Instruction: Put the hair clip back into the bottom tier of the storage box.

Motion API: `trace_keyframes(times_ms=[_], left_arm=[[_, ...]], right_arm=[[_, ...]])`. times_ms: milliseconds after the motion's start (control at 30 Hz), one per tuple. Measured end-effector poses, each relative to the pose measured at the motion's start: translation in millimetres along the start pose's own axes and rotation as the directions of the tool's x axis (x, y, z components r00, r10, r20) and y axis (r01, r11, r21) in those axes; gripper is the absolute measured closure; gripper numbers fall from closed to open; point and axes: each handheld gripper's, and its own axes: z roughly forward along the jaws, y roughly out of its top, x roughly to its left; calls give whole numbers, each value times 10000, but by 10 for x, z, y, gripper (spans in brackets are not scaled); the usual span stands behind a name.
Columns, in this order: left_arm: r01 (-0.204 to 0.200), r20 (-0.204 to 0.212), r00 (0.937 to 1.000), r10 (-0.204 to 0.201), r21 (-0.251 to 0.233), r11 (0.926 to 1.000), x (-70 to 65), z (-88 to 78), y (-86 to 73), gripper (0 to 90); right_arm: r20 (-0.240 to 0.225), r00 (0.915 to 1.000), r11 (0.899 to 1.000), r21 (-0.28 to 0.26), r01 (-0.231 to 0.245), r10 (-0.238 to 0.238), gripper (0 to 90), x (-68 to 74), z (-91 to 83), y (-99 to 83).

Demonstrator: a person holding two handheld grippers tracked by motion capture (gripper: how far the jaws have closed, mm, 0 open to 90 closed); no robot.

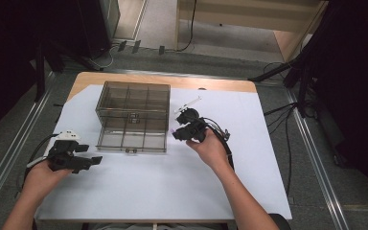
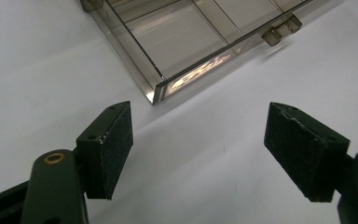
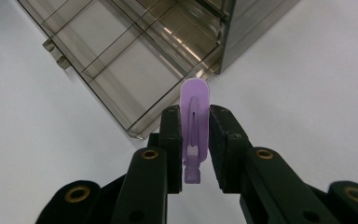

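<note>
A smoky clear plastic drawer box (image 1: 133, 109) stands on the white sheet, its lower drawer (image 1: 132, 139) pulled out toward me and divided into compartments. My right gripper (image 1: 175, 132) hovers just right of the drawer's front corner, shut on a small purple plastic clip (image 3: 194, 126) that stands upright between the pads. In the right gripper view the open drawer (image 3: 121, 65) lies just beyond the clip. My left gripper (image 1: 96, 160) rests at the table's left, open, nothing between its pads (image 2: 109, 147). The drawer's corner (image 2: 161, 86) and handle (image 2: 279, 30) lie ahead of it.
A white sheet (image 1: 172, 182) covers most of the wooden table (image 1: 124, 79). A cable (image 1: 225, 139) trails from the right gripper over the hand. Floor rails and dark stands flank the table.
</note>
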Motion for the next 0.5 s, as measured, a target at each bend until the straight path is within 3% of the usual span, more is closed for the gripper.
trace_keyframes(times_ms=[500], left_arm=[[-149, 114, 9998, 150, -89, 9998, -42, 7, 22, 246]], right_arm=[[-255, 9996, 9999, 51, 123, -121, 773, 106, 70, 60]])
